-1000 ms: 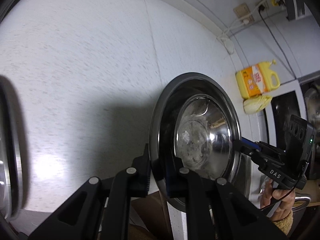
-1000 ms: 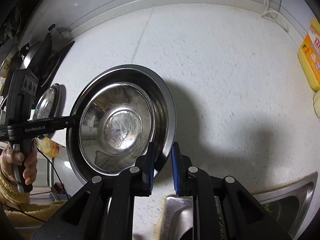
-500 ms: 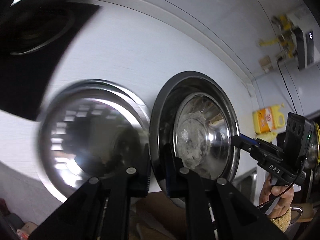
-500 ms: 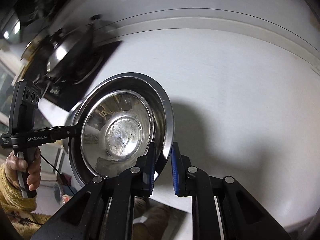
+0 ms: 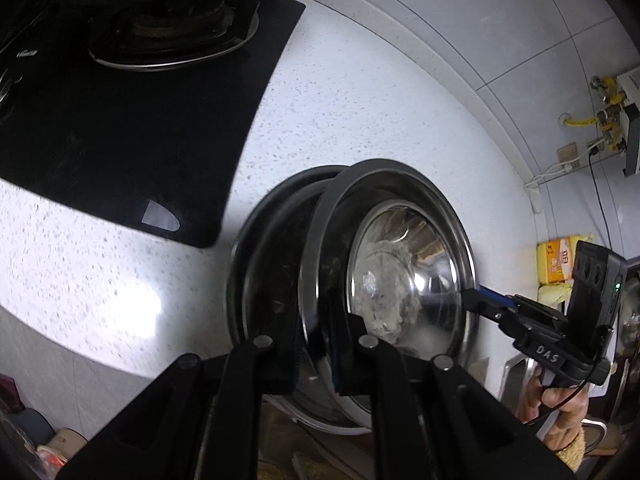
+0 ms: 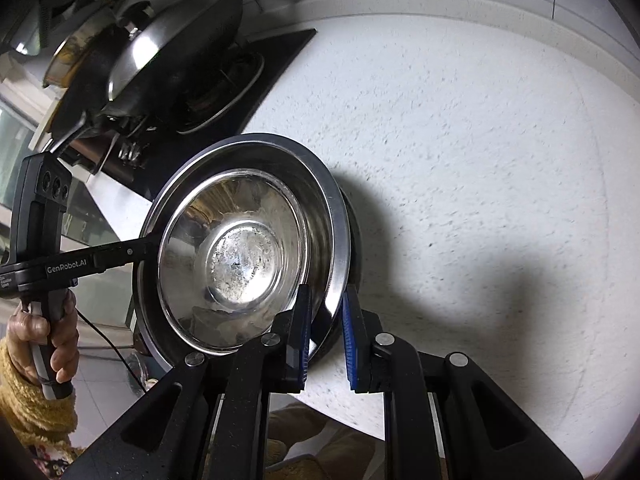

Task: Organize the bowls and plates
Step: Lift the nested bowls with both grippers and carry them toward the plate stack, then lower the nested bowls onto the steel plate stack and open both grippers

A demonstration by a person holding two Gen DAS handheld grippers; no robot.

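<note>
A steel bowl (image 5: 404, 280) hangs between both grippers, tilted, its scuffed inside facing the cameras. My left gripper (image 5: 316, 340) is shut on its near rim in the left wrist view. My right gripper (image 6: 326, 320) is shut on the opposite rim (image 6: 334, 248). Each gripper also shows in the other view: the right gripper's fingertips (image 5: 476, 296) and the left gripper's fingertips (image 6: 148, 248) both clamp the rim. A second steel bowl (image 5: 272, 256) rests on the white counter (image 6: 480, 160) just behind and under the held one, largely covered by it. I cannot tell whether the two touch.
A black glass stove (image 5: 120, 120) lies close to the bowls, with a lidded wok (image 6: 168, 52) on its burner. A yellow detergent bottle (image 5: 556, 264) and a sink edge (image 5: 516, 376) sit far right. A person's hand (image 6: 44, 336) in a yellow sleeve holds the left gripper.
Both grippers carried the held bowl along the counter from the sink side to beside the stove. The second bowl came into view and now sits directly behind the held bowl.
</note>
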